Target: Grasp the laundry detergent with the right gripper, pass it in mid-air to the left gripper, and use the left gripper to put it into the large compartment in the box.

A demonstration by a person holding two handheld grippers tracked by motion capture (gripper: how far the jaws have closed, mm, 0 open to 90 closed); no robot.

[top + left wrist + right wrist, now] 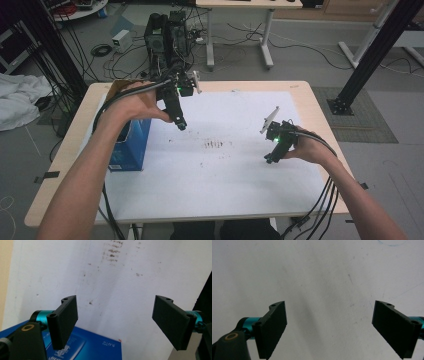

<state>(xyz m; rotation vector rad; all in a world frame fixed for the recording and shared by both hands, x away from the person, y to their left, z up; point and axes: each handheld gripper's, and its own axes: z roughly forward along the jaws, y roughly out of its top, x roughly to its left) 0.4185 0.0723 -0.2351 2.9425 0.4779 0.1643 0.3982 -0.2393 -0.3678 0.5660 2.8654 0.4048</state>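
Observation:
My left gripper (pixel 181 125) hangs over the white sheet (pixel 220 170) just right of a blue box (pixel 131 145). In the left gripper view its jaws stand wide apart, the left gripper (pixel 116 322) is open and holds nothing, and the blue box (pixel 90 346) lies under the left jaw. My right gripper (pixel 270 159) hovers low over the right part of the sheet. In the right gripper view the right gripper (pixel 329 327) is open, with bare white sheet (pixel 324 277) between its jaws.
The blue box stands at the left of the wooden table (pixel 65 150). A patch of brown smudges (pixel 215 145) marks the sheet's middle. Cables trail from both grippers off the near edge. Behind the table sit a cart of electronics (pixel 167 37) and black frame posts (pixel 375 55).

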